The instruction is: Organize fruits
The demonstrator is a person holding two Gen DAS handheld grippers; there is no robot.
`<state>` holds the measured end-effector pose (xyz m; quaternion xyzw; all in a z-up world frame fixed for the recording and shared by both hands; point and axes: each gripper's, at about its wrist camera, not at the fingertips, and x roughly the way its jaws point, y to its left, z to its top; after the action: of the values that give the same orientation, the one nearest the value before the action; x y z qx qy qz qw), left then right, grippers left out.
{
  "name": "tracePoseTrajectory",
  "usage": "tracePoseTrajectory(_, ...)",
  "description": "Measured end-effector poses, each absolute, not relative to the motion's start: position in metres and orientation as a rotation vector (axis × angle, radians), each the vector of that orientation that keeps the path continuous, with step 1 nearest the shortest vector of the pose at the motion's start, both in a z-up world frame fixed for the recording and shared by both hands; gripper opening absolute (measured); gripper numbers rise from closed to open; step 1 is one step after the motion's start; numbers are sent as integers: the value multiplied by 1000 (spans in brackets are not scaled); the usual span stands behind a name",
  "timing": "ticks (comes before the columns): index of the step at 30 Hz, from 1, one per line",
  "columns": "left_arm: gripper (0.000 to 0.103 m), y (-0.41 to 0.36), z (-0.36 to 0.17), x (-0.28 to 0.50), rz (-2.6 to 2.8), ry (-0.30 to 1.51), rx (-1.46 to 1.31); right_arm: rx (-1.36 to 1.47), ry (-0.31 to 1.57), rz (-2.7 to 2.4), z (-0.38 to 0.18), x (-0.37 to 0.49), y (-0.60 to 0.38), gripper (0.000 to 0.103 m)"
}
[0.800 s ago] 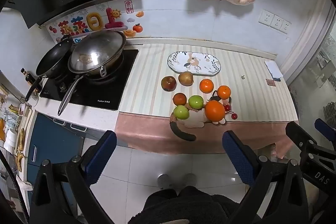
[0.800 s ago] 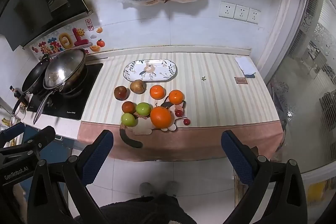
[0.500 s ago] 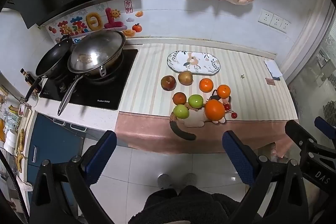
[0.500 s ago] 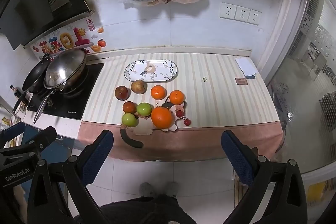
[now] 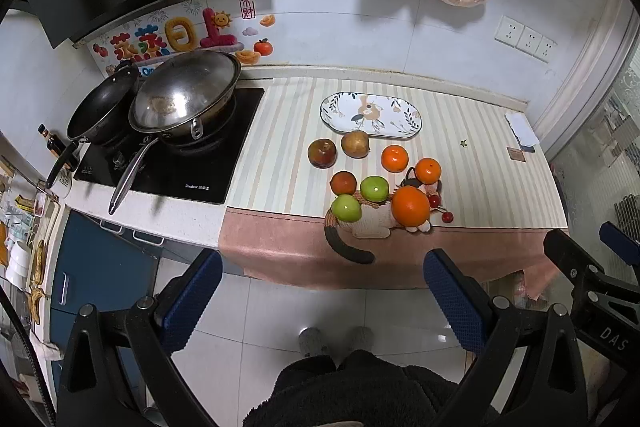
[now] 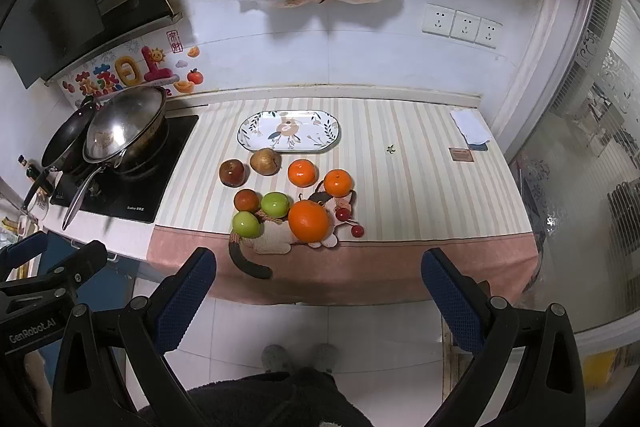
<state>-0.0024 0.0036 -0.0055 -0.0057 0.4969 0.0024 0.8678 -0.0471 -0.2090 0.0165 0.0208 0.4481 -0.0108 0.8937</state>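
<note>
Hovering both grippers back from the counter, left gripper (image 5: 322, 297) and right gripper (image 6: 318, 293) spread wide, nothing between them. My fruits (image 6: 280, 197) sit clustered mid-counter, just in front of the oval plate (image 6: 289, 130), whose long axis runs left-right along the wall.

Surface (image 6: 420, 163): cream cloth with pale vertical stripes and a pink front border. Oval plate (image 6: 289, 131): white, dark-rimmed, with leaf and orange animal motifs. Fruits: two green apples (image 6: 246, 224), one large orange (image 6: 309, 221), two smaller oranges (image 6: 303, 173), dark red apple (image 6: 231, 172), brown pear (image 6: 265, 161). Hand-held gripper pads (image 6: 182, 301): textured blue on black frames.
</note>
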Motion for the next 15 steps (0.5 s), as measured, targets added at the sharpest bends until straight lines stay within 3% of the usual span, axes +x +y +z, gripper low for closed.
tracePoseTrajectory(15, 103, 1, -9, -2, 3, 1044, -12, 33, 942, -23, 10, -42, -206, 103)
